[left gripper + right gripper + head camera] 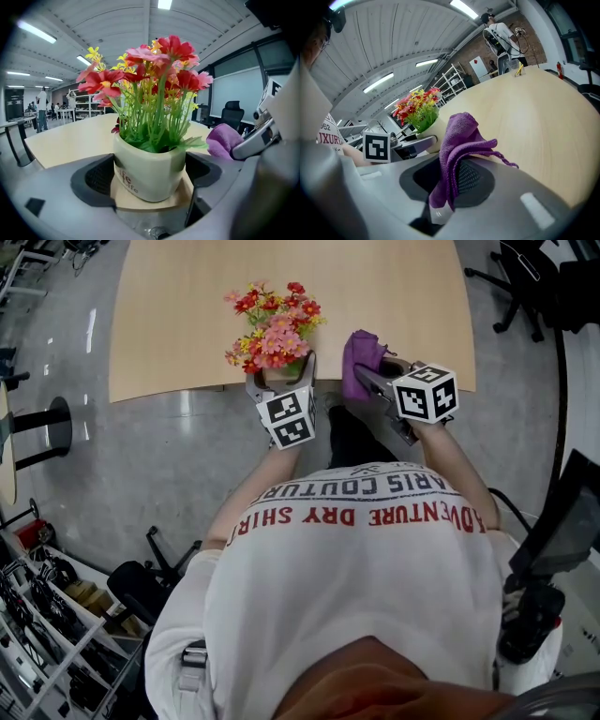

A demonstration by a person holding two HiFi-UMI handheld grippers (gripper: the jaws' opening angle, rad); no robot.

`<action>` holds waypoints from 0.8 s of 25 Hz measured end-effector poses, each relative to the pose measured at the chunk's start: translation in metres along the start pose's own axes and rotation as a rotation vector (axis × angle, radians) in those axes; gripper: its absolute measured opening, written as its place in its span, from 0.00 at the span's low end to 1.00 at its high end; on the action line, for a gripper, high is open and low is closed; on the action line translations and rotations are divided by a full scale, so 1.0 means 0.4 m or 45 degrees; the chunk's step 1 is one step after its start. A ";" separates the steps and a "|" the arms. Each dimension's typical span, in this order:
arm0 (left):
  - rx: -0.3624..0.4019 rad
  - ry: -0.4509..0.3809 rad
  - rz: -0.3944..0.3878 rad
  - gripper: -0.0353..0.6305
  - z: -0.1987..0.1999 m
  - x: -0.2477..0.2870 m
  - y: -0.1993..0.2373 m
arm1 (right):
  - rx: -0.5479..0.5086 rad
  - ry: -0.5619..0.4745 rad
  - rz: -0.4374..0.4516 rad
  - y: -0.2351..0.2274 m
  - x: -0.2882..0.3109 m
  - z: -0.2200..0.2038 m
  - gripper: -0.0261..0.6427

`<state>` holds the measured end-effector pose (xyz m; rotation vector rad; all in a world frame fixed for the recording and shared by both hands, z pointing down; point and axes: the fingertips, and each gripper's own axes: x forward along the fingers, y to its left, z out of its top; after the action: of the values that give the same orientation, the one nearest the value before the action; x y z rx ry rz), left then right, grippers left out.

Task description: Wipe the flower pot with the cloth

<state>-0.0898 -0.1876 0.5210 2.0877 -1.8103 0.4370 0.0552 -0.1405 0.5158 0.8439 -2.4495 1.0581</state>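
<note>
A cream flower pot (147, 176) with red, pink and yellow flowers (274, 329) stands at the near edge of the wooden table (187, 315). My left gripper (150, 171) is around it, one dark pad against each side of the pot (279, 378). To its right, my right gripper (367, 381) is shut on a purple cloth (461, 140), which bunches up above the jaws and hangs over the table edge. The cloth (361, 354) sits a short way right of the pot and apart from it.
Black office chairs (525, 287) stand beyond the table at the top right. Shelving with cables (47, 624) lies at the lower left, a round black stand base (52, 427) at the left. A dark monitor on an arm (558, 540) is close on my right.
</note>
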 end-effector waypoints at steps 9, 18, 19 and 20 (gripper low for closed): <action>0.115 -0.015 -0.251 0.77 -0.003 -0.005 0.008 | 0.076 -0.056 0.138 0.044 0.021 0.069 0.11; 0.283 0.029 -0.587 0.77 0.010 -0.032 0.027 | 0.079 -0.127 0.234 0.084 0.058 0.165 0.11; 0.290 0.030 -0.606 0.77 0.017 -0.034 0.033 | 0.078 -0.127 0.243 0.091 0.067 0.173 0.11; 0.298 0.029 -0.621 0.77 0.022 -0.037 0.037 | 0.076 -0.127 0.255 0.100 0.075 0.180 0.11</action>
<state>-0.1064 -0.1804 0.5077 2.5655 -1.2168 0.5506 0.0014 -0.1838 0.4619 0.6956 -2.6420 1.1900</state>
